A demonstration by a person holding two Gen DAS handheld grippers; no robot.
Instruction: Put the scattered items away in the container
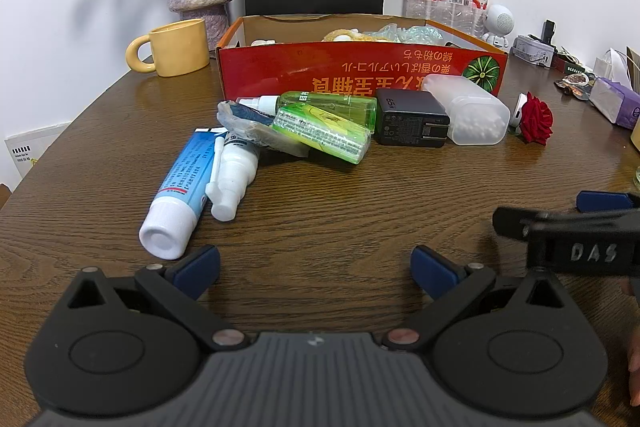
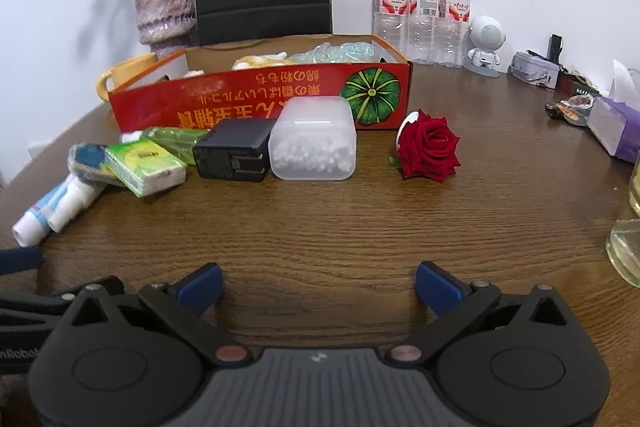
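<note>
Clutter fills the left wrist view: a blue-and-white tube with a white cap, a small white spray bottle, a green tissue pack, a black plug-in charger and a frosted plastic box of cotton swabs lie on the dark wood counter just before the red cardboard box, while the left tool hangs above bare wood, its blue pads apart and empty. Right wrist view — the right tool is likewise spread wide on nothing, with a red rose lying right of the swab box, near the red box.

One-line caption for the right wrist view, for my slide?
Open right gripper faces charger, cotton swab box and rose before the red carton.
</note>
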